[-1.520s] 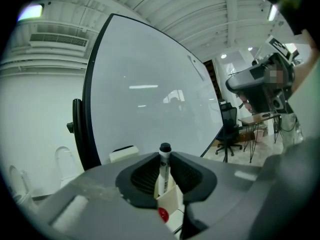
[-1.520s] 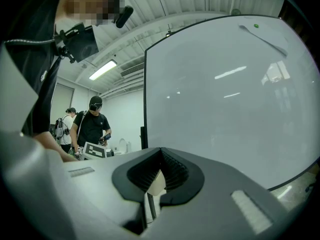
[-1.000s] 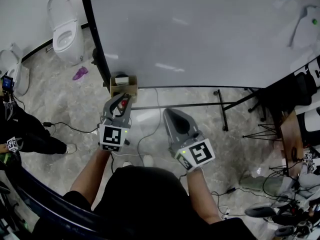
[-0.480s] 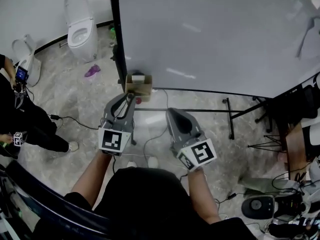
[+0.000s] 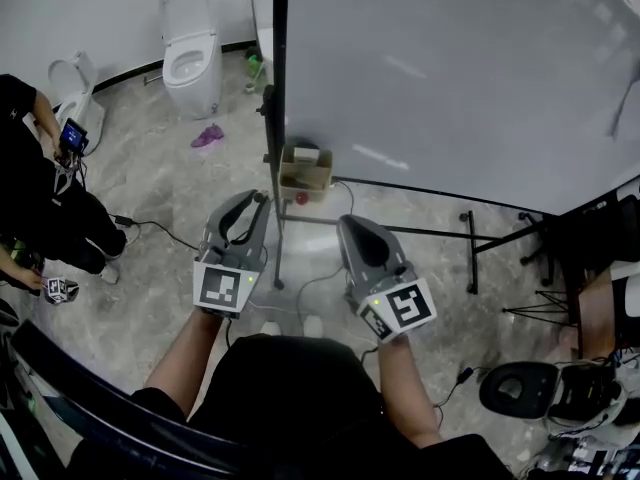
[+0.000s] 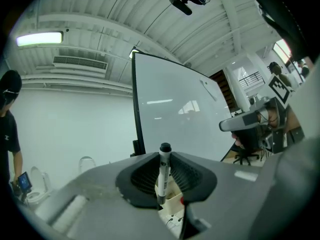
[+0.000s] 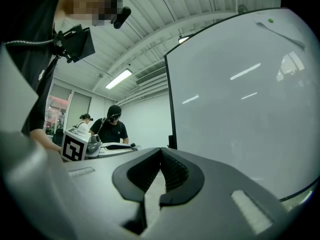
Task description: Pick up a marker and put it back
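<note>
weight is hardly a concern with the white plastic marker pen with a black cap (image 6: 162, 176): it looks light, stiff and smooth-barrelled, so i judge it can slip or swivel if pinched too near one end. the left gripper (image 5: 257, 201) has its ribbed jaws closed on the barrel, just below the cap, with the marker standing upright between them and its lower end hanging free under the pads. a hold nearer mid-barrel would resist twisting better, though this one looks steady enough. the right gripper (image 7: 161, 153) has its jaws together with nothing between them.

ahead of both grippers stands the large white whiteboard with a black frame (image 5: 450, 68). at the whiteboard's lower left corner a small brown cardboard box (image 5: 305, 175) sits by the black upright post (image 5: 279, 88), which i take to be where the marker goes back. the post is close beside the box on its left, so it could catch the left gripper on the way in.

on the grey marble floor (image 5: 160, 188) lie loose black cables (image 5: 165, 233). a white toilet bowl (image 5: 190, 43) stands well apart at the far left, and a person in black clothes (image 5: 30, 193) is at the left edge. a black office chair (image 5: 520, 388) is at the lower right, clear of the path.
</note>
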`<state>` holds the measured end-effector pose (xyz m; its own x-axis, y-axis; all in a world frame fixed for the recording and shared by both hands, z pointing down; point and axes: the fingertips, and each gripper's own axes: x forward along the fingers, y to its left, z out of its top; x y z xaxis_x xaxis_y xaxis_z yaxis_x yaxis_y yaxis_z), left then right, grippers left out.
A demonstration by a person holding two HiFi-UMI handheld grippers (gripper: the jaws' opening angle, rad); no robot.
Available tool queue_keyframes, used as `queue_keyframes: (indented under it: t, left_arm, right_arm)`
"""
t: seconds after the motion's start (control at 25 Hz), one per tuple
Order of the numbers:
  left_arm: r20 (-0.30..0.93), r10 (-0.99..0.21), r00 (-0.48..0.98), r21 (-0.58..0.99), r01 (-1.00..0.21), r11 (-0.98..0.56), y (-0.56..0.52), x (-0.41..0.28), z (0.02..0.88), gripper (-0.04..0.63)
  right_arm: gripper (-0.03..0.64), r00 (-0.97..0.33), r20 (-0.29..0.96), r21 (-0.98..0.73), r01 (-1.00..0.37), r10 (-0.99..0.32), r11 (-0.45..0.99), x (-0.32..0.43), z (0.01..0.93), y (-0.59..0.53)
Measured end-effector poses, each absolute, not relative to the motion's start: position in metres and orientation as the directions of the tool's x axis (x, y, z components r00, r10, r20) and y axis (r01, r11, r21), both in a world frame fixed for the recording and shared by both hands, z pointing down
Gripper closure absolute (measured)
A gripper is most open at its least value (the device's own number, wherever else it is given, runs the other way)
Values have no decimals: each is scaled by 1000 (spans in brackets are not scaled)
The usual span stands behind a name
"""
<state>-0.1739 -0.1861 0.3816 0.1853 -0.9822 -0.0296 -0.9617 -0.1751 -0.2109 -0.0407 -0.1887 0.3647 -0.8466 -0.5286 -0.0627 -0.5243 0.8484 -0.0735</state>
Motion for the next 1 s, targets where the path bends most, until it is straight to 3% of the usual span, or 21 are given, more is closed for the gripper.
queue_keyframes:
  t: [1.0]
  left_arm:
    - [-70, -989, 133, -170, -978, -120, -141, -206, 368, 523]
  right_arm:
    - [607, -868, -63, -69, -489, -493, 869, -66, 363, -169]
